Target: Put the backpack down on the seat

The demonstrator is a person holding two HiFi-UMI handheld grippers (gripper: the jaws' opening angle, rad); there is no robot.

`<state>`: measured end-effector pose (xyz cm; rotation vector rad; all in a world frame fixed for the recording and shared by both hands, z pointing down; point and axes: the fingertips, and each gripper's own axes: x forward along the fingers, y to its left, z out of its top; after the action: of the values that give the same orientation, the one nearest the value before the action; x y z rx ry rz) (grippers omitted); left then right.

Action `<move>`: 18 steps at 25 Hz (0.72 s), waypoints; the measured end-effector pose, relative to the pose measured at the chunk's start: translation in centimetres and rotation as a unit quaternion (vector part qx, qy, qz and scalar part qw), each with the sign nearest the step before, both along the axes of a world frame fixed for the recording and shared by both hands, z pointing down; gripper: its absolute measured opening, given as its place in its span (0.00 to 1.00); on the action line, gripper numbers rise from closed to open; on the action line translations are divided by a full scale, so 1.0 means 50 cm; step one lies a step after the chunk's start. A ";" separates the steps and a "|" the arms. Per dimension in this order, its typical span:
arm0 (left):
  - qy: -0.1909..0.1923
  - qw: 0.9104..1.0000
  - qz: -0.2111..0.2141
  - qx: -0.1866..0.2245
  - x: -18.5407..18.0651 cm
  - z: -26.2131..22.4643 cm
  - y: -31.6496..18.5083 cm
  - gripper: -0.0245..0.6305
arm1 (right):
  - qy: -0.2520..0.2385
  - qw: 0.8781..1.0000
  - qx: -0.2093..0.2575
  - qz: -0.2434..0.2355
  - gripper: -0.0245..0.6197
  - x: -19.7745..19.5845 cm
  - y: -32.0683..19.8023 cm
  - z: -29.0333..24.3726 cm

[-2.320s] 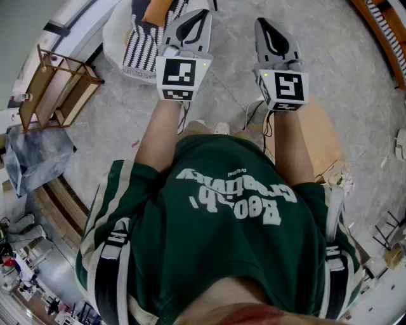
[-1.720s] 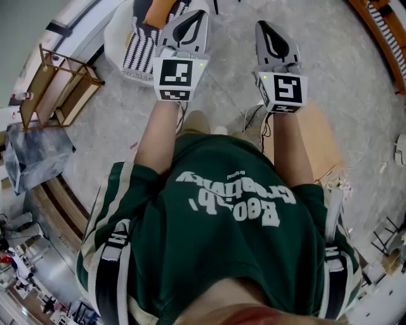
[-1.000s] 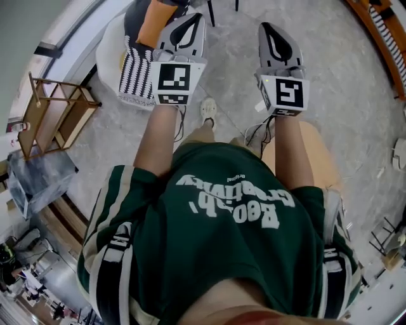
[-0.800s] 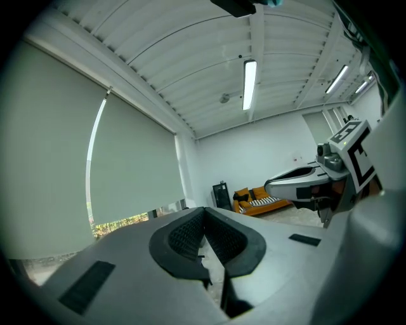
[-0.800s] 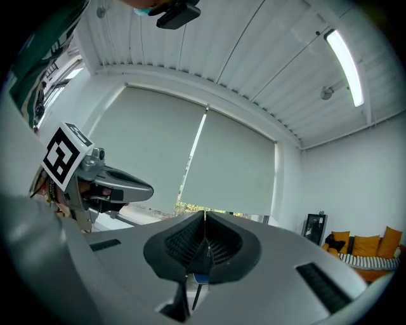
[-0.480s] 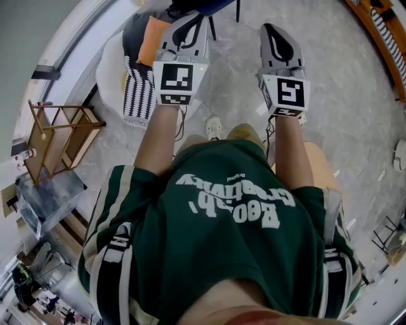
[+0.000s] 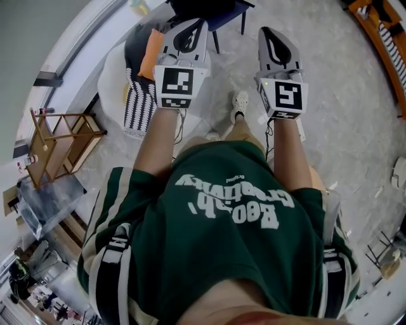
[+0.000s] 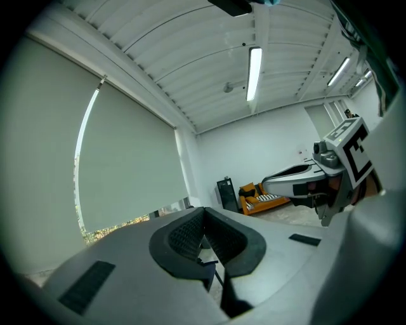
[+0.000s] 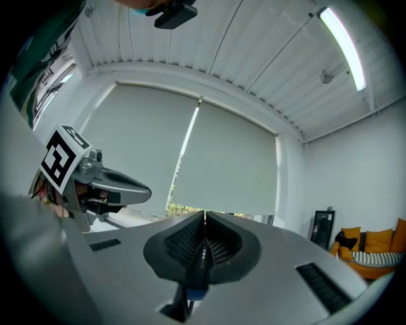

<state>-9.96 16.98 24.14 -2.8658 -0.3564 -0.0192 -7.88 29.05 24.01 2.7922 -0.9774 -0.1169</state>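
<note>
Our left tool and right tool are each pressed together, empty, pointing level toward the chair. The backpack straps cross our shoulders. The pack itself is hidden, so we cannot tell its axis.

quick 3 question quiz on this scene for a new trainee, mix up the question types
1. True or false: the left tongs and the right tongs are both shut.
2. Which cushion lies beside the striped cushion on the white armchair? A orange, B green, C red.
3. Fill in: in the head view the wooden rack stands on the person's ____ side.

Key: 1 true; 2 A, the orange cushion; 3 left.
</note>
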 end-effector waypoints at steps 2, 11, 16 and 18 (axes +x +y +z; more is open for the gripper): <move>-0.005 1.000 -0.008 -0.001 0.072 0.012 -0.003 0.07 | -0.002 1.000 0.003 -0.009 0.09 0.077 -0.007 0.003; -0.007 0.998 -0.059 -0.009 0.424 0.019 0.013 0.07 | 0.010 0.997 -0.006 -0.074 0.09 0.446 -0.008 -0.015; 0.001 0.996 -0.092 -0.009 0.568 0.016 0.017 0.07 | 0.018 0.994 -0.007 -0.104 0.09 0.600 -0.001 -0.020; -0.002 0.995 -0.100 -0.007 0.612 0.021 0.006 0.07 | 0.017 0.994 -0.004 -0.108 0.09 0.651 -0.006 -0.015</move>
<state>20.62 17.27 25.17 -2.9038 -0.0699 -0.0596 24.69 28.76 23.26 2.6595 -1.2663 -0.1879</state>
